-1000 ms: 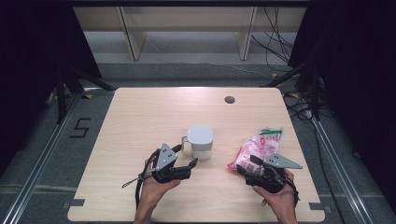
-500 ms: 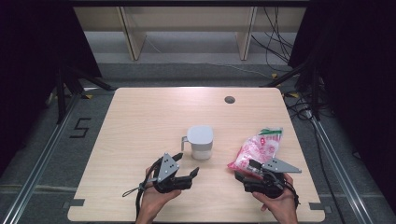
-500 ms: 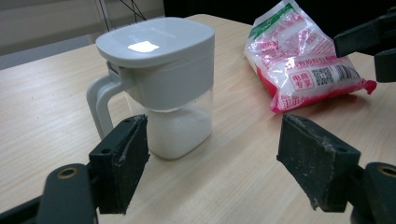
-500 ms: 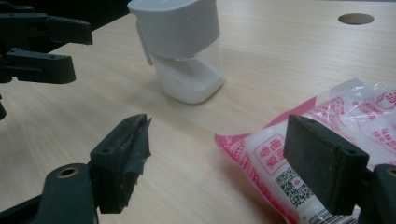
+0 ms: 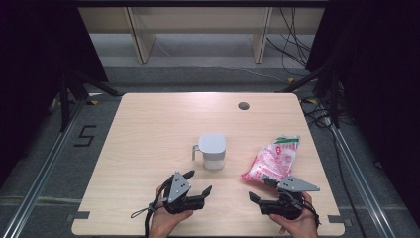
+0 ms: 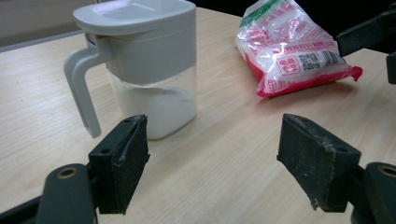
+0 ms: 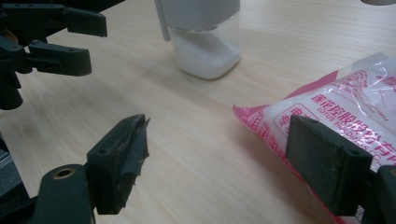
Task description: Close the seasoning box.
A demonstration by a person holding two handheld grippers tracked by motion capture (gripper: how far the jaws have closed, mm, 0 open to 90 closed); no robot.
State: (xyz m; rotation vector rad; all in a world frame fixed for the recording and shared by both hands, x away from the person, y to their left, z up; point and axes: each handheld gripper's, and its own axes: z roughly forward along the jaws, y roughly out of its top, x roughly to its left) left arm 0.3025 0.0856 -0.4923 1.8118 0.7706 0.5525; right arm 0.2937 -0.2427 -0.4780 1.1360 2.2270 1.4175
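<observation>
A clear jar [image 5: 212, 151] with a grey lid and handle, holding white powder, stands upright at the table's middle. A pink and white bag [image 5: 275, 158] lies flat to its right. My left gripper [image 5: 198, 182] is open just in front of the jar, nothing between its jaws. The left gripper view shows the jar [image 6: 149, 60] ahead left and the bag [image 6: 294, 51] ahead right. My right gripper [image 5: 258, 188] is open, its jaws having just been opening. In its own view the bag [image 7: 345, 112] lies against the right jaw's side, unpressed, with bare table between the jaws.
The wooden table [image 5: 148, 129] has a small dark hole [image 5: 243, 105] near its far right. Shelf legs and cables lie on the floor beyond the far edge. Metal rails run along both sides of the table.
My left gripper has drawn back from the jar toward the near edge and sunk a little. The right gripper has stayed in place beside the bag.
</observation>
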